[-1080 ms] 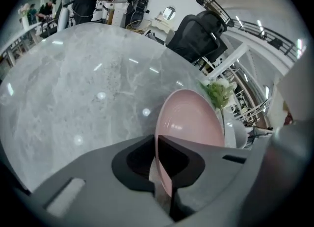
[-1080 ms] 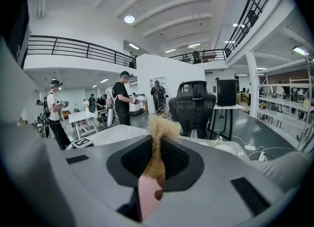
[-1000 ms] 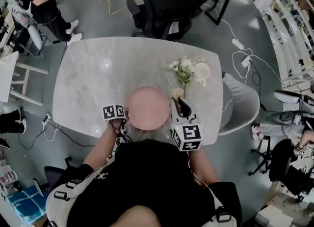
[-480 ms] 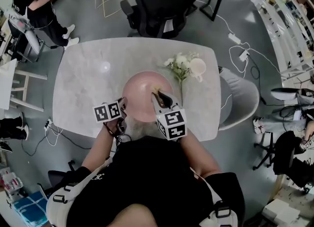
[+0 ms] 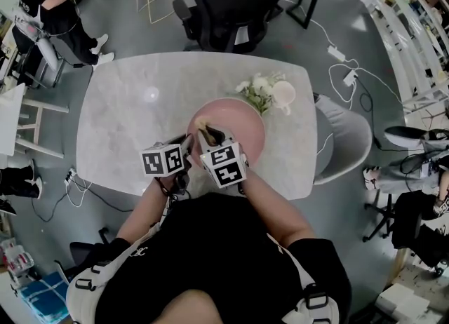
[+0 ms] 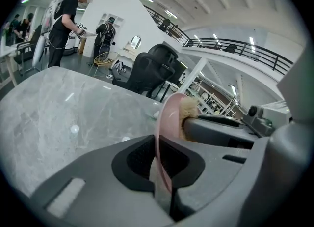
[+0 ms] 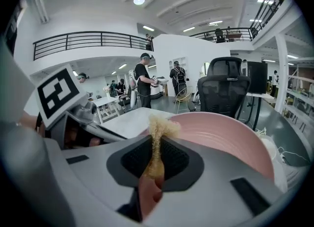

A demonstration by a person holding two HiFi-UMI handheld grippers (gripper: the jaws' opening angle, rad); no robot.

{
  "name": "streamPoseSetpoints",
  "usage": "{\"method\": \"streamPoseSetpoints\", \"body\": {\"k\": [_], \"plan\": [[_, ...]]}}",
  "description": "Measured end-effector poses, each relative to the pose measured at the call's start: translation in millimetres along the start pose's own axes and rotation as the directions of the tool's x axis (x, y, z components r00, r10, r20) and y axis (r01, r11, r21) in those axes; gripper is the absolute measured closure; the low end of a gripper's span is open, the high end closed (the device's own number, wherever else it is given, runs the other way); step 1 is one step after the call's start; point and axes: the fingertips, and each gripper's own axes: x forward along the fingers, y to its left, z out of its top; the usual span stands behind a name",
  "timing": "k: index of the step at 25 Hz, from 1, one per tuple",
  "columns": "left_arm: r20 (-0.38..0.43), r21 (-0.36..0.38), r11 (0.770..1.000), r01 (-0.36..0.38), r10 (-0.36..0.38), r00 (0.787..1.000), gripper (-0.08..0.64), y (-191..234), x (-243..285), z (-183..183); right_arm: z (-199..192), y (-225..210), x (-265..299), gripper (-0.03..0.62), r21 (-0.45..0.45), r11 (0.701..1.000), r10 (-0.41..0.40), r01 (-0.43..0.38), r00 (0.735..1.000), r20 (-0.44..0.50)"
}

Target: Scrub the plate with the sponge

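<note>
A pink plate (image 5: 238,127) is lifted over the near side of the marble table (image 5: 126,119). My left gripper (image 5: 184,150) is shut on the plate's left rim; in the left gripper view the plate (image 6: 166,123) stands edge-on between the jaws of that gripper (image 6: 159,161). My right gripper (image 5: 206,137) is shut on a tan fibrous sponge (image 5: 202,127), which rests against the plate's inner face near the left rim. In the right gripper view the sponge (image 7: 157,132) sticks up from the gripper (image 7: 156,156), with the plate (image 7: 225,135) behind it.
White flowers (image 5: 258,90) and a white cup (image 5: 284,95) stand on the table just beyond the plate. A black office chair (image 5: 235,3) is at the far side, a grey chair (image 5: 349,144) at the right. A person (image 5: 49,3) stands far left.
My right gripper has swept the sponge from the plate's right rim across to its left side. The plate has shifted away from me and to the right, still in my left gripper.
</note>
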Motion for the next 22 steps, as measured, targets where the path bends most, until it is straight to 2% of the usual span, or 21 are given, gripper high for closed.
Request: {"method": "streamPoseSetpoints", "body": {"k": [4, 12, 18, 22], "plan": [[-0.007, 0.041, 0.998, 0.045, -0.045, 0.999, 0.538, -18.3, 0.0, 0.4, -8.7, 3.8, 14.1, 0.541, -0.028, 0.999, -0.018, 0.017, 0.999, -0.04], [-0.008, 0.094, 0.994, 0.064, -0.063, 0.998, 0.535, -33.1, 1.3, 6.7, -4.3, -12.7, 12.8, 0.541, -0.061, 0.994, -0.094, 0.093, 0.995, -0.017], [0.003, 0.127, 0.989, 0.08, -0.081, 0.997, 0.526, -36.9, -5.3, 9.0, 4.5, -53.5, 7.6, 0.541, 0.01, 0.984, -0.176, 0.176, 0.984, 0.006], [0.027, 0.101, 0.99, 0.103, -0.106, 0.994, 0.522, -39.6, -13.1, 11.2, 7.1, -89.3, -7.9, 0.541, 0.07, 0.968, -0.24, 0.24, 0.971, -0.001]]}}
